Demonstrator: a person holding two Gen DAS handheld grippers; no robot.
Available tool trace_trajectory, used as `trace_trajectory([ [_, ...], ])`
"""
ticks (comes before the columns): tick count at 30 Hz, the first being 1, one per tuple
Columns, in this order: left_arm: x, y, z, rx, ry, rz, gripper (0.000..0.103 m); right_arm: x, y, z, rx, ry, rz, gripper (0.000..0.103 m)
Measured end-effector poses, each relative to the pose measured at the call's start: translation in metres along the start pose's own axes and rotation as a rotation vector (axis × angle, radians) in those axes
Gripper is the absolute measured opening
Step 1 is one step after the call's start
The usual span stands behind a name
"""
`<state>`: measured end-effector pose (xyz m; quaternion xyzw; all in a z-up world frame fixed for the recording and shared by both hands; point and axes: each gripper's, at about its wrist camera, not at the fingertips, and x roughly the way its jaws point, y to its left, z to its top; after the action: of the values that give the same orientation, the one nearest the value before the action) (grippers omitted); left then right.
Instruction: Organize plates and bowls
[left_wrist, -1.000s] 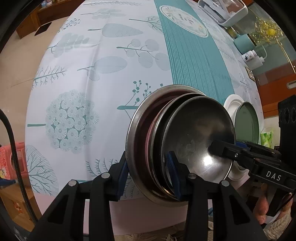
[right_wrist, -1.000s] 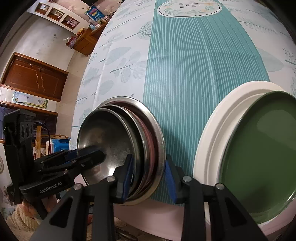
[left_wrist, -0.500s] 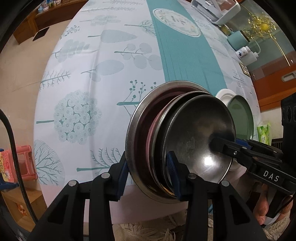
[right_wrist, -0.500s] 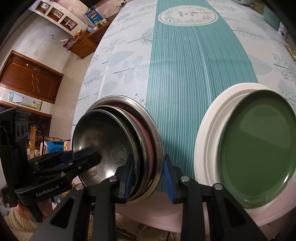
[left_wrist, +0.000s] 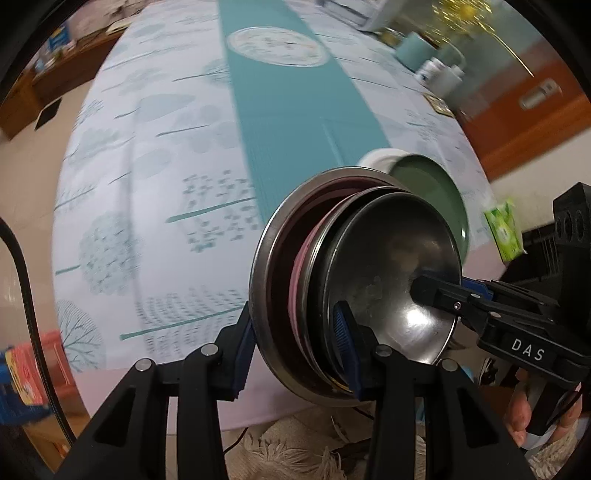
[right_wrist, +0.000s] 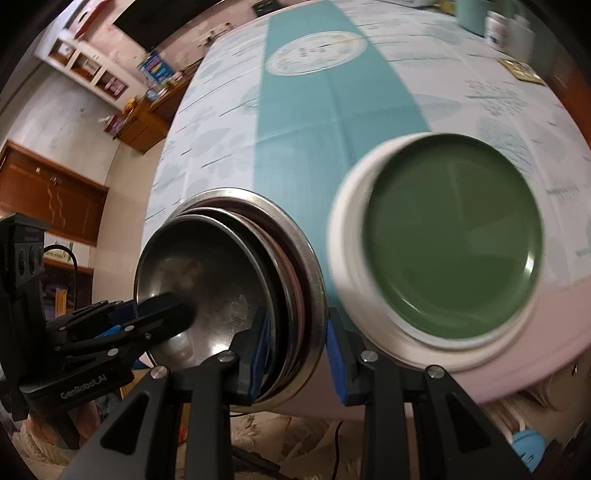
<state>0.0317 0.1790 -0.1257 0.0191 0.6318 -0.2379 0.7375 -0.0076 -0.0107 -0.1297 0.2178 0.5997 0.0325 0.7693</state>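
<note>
We have the nested stack of metal bowls (left_wrist: 354, 280) held off the desk (left_wrist: 155, 177), gripped from both sides at once. Our left gripper (left_wrist: 295, 347) has its fingers closed on the near rim of the stack, one finger outside the largest bowl and the other inside the smallest. Our right gripper (right_wrist: 295, 343) does the same on the opposite rim, its fingers pinching the whole bundle of rims between them. From each wrist view we see the other gripper reaching into the shiny inner bowl (right_wrist: 207, 295).

The stack sits tilted in the air just in front of the desk edge, beside the green plate (right_wrist: 454, 243) that rests on a white plate (right_wrist: 347, 258) near that edge. Something pink shows between the metal rims, though we cannot tell what it is.

We judge that we are in the carrying step: the bowls are gathered and lifted, not yet set down. The background is smeared, so the grippers seem to be travelling.

Next we need to pick a spot, probably near the plates, level the stack so nothing slides out, and lower both hands together. Both grips should loosen only once the bottom bowl sits flat on the desk.
</note>
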Motion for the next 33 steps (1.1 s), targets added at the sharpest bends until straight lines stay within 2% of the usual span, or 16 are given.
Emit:
trace_trajectory([
  [10,0.016,-0.060,0.020,0.057,0.029,-0.019,0.039,-0.032,-0.053,0.000,0.058,-0.038,-0.017,0.030],
  [20,0.060,-0.120,0.054,0.006,0.064,-0.020,0.040,-0.048,-0.121,0.039,0.006,-0.003,-0.043,0.030],
  [27,0.088,-0.137,0.066,-0.062,0.052,0.019,0.041,-0.033,-0.150,0.062,-0.057,0.044,-0.042,0.030],
  [33,0.102,-0.137,0.067,-0.121,0.053,0.037,0.044,-0.022,-0.156,0.071,-0.119,0.073,-0.041,0.030],
])
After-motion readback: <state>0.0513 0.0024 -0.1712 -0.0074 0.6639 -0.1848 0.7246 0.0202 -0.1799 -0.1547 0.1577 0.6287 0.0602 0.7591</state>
